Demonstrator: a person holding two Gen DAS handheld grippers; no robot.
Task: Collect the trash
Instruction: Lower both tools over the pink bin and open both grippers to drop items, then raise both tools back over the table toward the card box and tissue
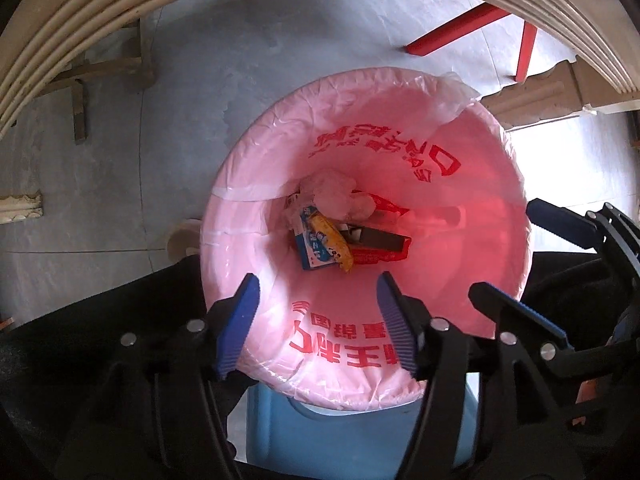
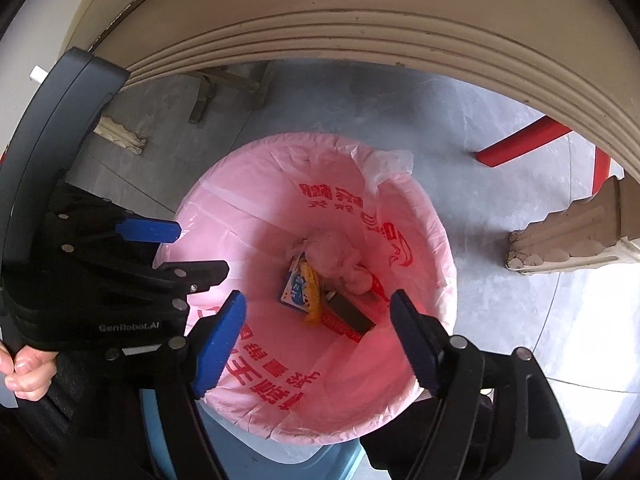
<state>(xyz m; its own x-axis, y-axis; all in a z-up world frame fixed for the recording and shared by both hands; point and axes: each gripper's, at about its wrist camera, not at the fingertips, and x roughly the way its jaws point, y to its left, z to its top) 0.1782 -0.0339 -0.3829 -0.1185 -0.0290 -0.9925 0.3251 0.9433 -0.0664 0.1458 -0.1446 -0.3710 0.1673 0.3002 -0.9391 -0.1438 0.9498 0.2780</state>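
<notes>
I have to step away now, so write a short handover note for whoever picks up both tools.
Left tool: open, empty, above the bin's near rim.
Right tool: open, empty, beside it over the same bin.
Pink-lined bin: holds a blue-white carton, yellow wrapper, dark box and crumpled tissue.
Done: that trash is in.
Left: these views show no loose trash; check the table.

Below the claws, the bin (image 1: 360, 432) is pale blue, lined with a pink bag (image 1: 256, 168) printed in red characters. Deep ahead of the jaws lie a blue-and-white carton (image 1: 314, 246), a yellow wrapper (image 1: 334, 240), a dark brown box (image 1: 380, 239) on red packaging (image 1: 380, 257), and pinkish-white crumpled tissue (image 1: 336, 196). The left claw (image 1: 318, 326) is black with ribbed blue pads (image 1: 240, 320); so is the right claw (image 2: 320, 344). Beyond them, the floor (image 1: 240, 60) is mottled grey, with red bars (image 1: 456, 32) and beige ridged trim (image 2: 360, 32).
</notes>
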